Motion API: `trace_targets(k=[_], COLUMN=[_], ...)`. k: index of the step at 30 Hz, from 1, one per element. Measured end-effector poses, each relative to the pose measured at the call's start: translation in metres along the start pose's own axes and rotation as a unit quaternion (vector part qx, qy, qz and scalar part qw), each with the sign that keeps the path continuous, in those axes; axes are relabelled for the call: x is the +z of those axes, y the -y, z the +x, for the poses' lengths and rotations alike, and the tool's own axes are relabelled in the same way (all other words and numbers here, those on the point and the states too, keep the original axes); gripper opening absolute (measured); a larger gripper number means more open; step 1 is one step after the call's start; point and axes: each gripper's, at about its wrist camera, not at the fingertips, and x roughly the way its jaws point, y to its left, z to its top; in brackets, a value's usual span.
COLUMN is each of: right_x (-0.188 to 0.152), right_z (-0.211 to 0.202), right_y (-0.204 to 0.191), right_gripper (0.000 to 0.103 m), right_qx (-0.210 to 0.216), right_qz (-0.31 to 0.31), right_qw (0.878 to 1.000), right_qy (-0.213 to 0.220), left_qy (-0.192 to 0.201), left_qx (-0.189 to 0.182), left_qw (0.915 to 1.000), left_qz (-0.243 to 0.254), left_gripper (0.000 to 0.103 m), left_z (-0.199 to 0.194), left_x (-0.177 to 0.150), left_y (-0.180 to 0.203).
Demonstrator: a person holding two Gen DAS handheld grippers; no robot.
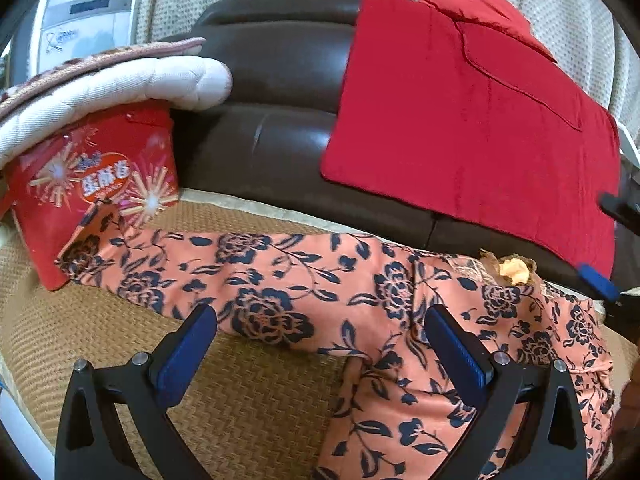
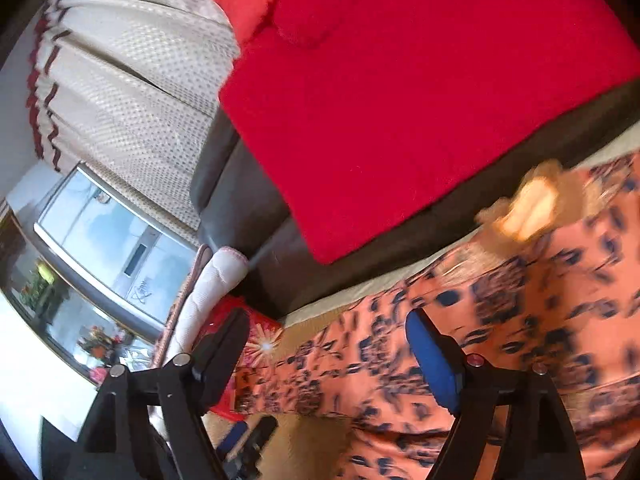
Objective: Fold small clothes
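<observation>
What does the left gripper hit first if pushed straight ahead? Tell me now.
Most likely the salmon-pink garment with the dark blue flower print, lying across the woven tan mat just beyond the open left gripper; depth is unclear.

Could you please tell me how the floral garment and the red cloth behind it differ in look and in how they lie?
The floral garment is salmon with navy flowers; the red cloth is plain red. The garment lies rumpled on the woven mat, one long part stretched toward the red box, while the red cloth hangs smooth and flat against the dark sofa. Neither is held by a gripper.
</observation>
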Motion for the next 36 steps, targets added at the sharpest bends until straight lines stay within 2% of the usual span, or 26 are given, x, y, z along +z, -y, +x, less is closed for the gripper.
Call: trace_targets(k=[3,5,6,9,10,11,14,17,19,21,22,25,27,28,29,31,36], right_x=[0.004,0.003,0.004,0.013,0.019,0.024,0.031,0.035,0.035,0.03,0.028,0.027,0.028,0.029,0.027,0.022,0.014], right_z=[-0.041,-0.071,-0.088,-0.13,-0.14,-0.147,-0.153,-0.139,-0.123,-0.103,-0.095,-0.092,-0.096,-0.098,-0.099,-0.094,-0.068], right_y=[0.022,0.042,0.055,0.101,0.113,0.125,0.149,0.162,0.17,0.189,0.196,0.186,0.169,0.16,0.15,0.135,0.106], right_gripper=[0.083,0.081,0.08,0.059,0.045,0.041,0.04,0.04,0.04,0.041,0.038,0.042,0.053,0.065,0.071,0.073,0.073], right_qx=[-0.073,-0.133,-0.15,-0.188,-0.19,-0.194,-0.222,-0.219,-0.231,-0.25,-0.253,-0.253,-0.223,-0.213,-0.202,-0.187,-0.175], right_qz=[-0.014,-0.02,-0.017,0.034,0.052,0.065,0.079,0.092,0.099,0.122,0.131,0.114,0.105,0.098,0.085,0.066,0.042], right_qw=[0.997,0.989,0.985,0.972,0.97,0.968,0.962,0.967,0.966,0.96,0.959,0.961,0.969,0.972,0.975,0.979,0.983], right_qy=[0.036,0.066,0.086,0.137,0.142,0.147,0.137,0.094,0.064,0.018,0.002,-0.002,0.015,0.024,0.037,0.047,0.026], left_qy=[-0.013,-0.014,-0.01,-0.007,-0.01,-0.016,-0.041,-0.06,-0.109,-0.156,-0.166,-0.155,-0.137,-0.125,-0.115,-0.092,-0.076], left_qx=[-0.024,-0.038,-0.041,-0.047,-0.048,-0.05,-0.059,-0.039,0.001,0.025,0.032,0.031,0.025,0.033,0.044,0.07,0.121], left_qw=[0.9996,0.999,0.9985,0.9958,0.9953,0.9952,0.9954,0.9959,0.991,0.9828,0.9803,0.9814,0.9864,0.9885,0.9899,0.9921,0.9895], left_qz=[0.007,0.021,0.034,0.078,0.083,0.083,0.064,0.056,0.077,0.096,0.103,0.109,0.088,0.078,0.07,0.048,-0.022], left_gripper=[0.102,0.101,0.096,0.076,0.073,0.073,0.073,0.073,0.073,0.073,0.073,0.073,0.073,0.074,0.076,0.083,0.084], left_z=[0.007,0.009,0.01,0.019,0.024,0.031,0.052,0.072,0.095,0.114,0.119,0.107,0.091,0.083,0.077,0.062,0.041], left_x=[-0.001,-0.002,-0.002,-0.004,-0.004,-0.004,-0.002,-0.004,-0.013,-0.026,-0.03,-0.025,-0.014,-0.009,-0.004,0.004,0.015], left_y=[0.014,0.029,0.038,0.069,0.077,0.084,0.096,0.107,0.117,0.122,0.124,0.127,0.118,0.111,0.105,0.083,0.01])
